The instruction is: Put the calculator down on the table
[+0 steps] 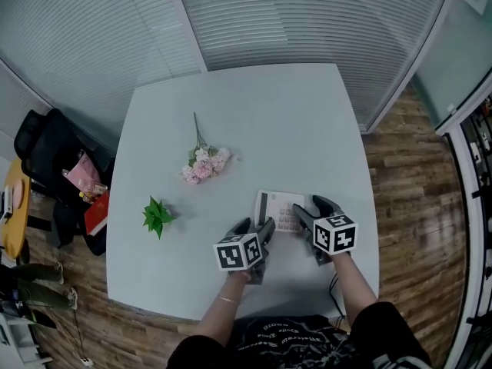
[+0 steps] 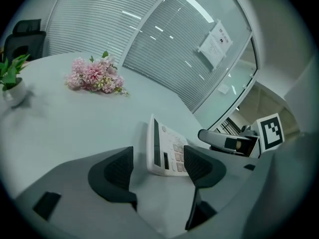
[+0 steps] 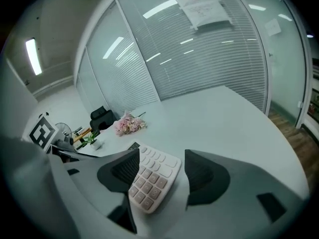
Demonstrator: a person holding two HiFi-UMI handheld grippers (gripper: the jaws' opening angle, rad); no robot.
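White calculator (image 1: 278, 209) flat on table (image 1: 307, 121)

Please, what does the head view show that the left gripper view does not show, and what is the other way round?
Only the head view: the person's forearms and the left gripper seen from outside, with its marker cube. Only the left gripper view: the ribbed pads of its own jaws, apart, the calculator lying free beyond them. Both: the calculator on the table, pink flowers, a small green plant, the open right gripper.
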